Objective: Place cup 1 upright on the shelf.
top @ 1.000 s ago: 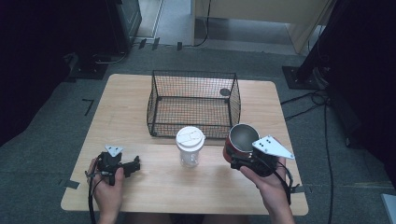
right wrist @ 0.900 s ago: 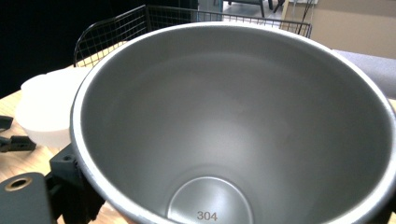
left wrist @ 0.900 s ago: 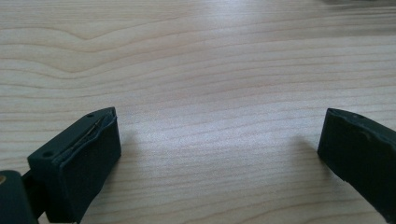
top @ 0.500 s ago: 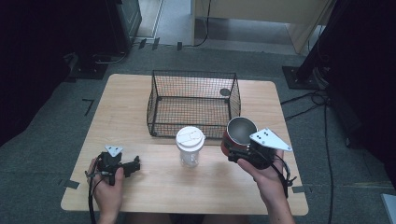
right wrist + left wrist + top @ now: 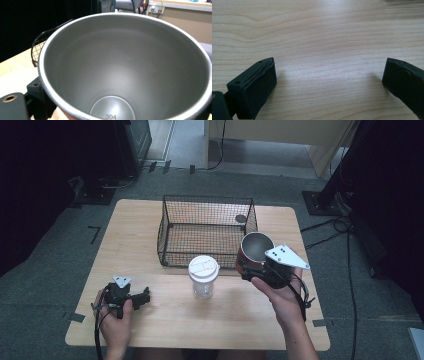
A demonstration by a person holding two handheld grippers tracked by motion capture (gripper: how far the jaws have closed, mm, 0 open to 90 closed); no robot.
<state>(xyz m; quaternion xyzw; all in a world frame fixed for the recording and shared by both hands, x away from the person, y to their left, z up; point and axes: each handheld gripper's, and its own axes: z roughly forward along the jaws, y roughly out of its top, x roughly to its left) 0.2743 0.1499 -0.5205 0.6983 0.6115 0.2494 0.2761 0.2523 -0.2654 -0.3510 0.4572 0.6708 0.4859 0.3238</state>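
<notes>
The right gripper (image 5: 251, 268) pinches the red-sided steel cup (image 5: 254, 250) beside the black wire basket (image 5: 207, 231); the left gripper's (image 5: 142, 296) jaws stand spread over the wooden desk (image 5: 170, 320).

This looks like a lab or test room. A small wooden table (image 5: 165, 320) stands on grey carpet (image 5: 60, 245). Black stands (image 5: 325, 200) and cables (image 5: 350, 270) sit at 2 o'clock. Tape marks (image 5: 94, 234) stick to the floor at 9 o'clock.
</notes>
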